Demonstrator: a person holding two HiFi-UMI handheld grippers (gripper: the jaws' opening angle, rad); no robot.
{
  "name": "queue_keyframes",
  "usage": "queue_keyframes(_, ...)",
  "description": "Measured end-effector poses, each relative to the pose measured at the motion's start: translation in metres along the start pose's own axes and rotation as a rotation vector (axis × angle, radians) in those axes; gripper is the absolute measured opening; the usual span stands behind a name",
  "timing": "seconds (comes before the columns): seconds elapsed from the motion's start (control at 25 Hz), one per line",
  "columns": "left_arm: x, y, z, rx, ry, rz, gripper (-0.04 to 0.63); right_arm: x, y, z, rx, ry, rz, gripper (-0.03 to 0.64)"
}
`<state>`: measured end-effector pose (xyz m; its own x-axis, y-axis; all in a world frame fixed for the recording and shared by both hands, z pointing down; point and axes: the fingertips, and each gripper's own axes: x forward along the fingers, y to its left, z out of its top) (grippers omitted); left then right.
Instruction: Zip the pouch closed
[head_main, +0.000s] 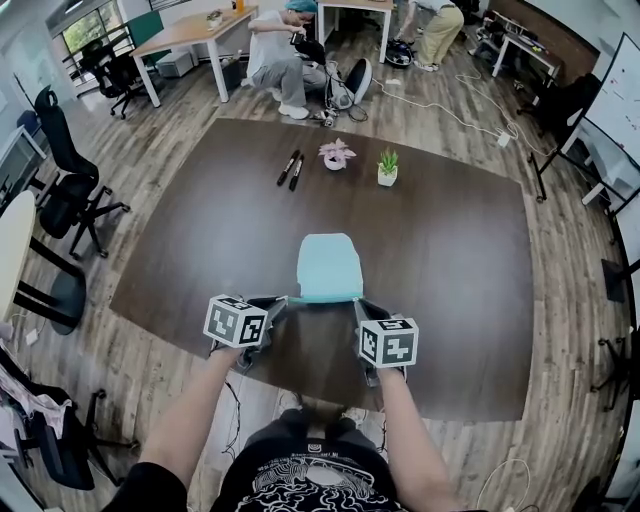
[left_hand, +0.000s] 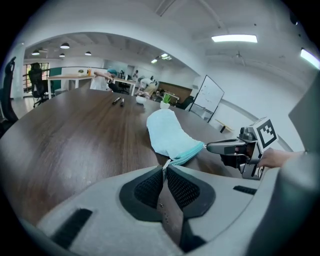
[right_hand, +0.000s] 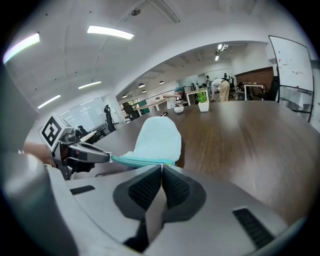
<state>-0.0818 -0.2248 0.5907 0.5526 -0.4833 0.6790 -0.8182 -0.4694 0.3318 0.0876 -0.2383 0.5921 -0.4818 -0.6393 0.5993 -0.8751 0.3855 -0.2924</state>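
Note:
A light blue pouch (head_main: 330, 265) lies on the dark brown table (head_main: 450, 250), its teal zipper edge (head_main: 325, 298) turned toward me. My left gripper (head_main: 284, 300) is shut on the left end of that edge, where a small pale tab (left_hand: 164, 164) runs into its jaws. My right gripper (head_main: 358, 300) is shut on the right end. The zipper edge (right_hand: 140, 161) is stretched straight between the two grippers and sits slightly raised, while the rest of the pouch (right_hand: 157, 137) rests on the table. In the left gripper view the right gripper (left_hand: 208, 146) pinches the far corner.
Two black markers (head_main: 290, 168), a small pink flower pot (head_main: 335, 153) and a green plant in a white pot (head_main: 387, 168) stand at the table's far side. Office chairs (head_main: 65, 195) are at the left. People (head_main: 280, 55) are at desks beyond. The table's near edge (head_main: 300, 395) is right below the grippers.

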Motion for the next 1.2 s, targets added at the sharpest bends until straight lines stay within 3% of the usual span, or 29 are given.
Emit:
queue_keyframes(0.4, 0.002, -0.002, -0.011, -0.055, -0.003, 0.034, 0.03, -0.003, -0.005, -0.008, -0.012, 0.038, -0.029, 0.039)
queue_keyframes(0.56, 0.0, 0.0, -0.013, -0.065, 0.007, 0.036, 0.115, -0.004, -0.006, -0.008, -0.009, 0.041, -0.034, 0.054)
queue_keyframes(0.64, -0.001, 0.002, -0.013, -0.069, 0.002, 0.04, 0.12, -0.005, -0.007, -0.008, -0.006, 0.039, -0.036, 0.054)
queue_keyframes(0.92, -0.013, -0.008, 0.015, -0.103, -0.116, 0.049, 0.12, -0.015, -0.009, 0.007, 0.004, 0.004, -0.046, 0.054)
queue_keyframes(1.04, -0.021, -0.019, 0.036, -0.083, -0.166, 0.05, 0.12, -0.023, -0.007, 0.023, -0.007, -0.021, -0.047, 0.054)
queue_keyframes(1.2, -0.033, -0.029, 0.07, 0.012, -0.21, 0.069, 0.12, -0.037, -0.005, 0.05, -0.031, -0.077, -0.062, 0.052)
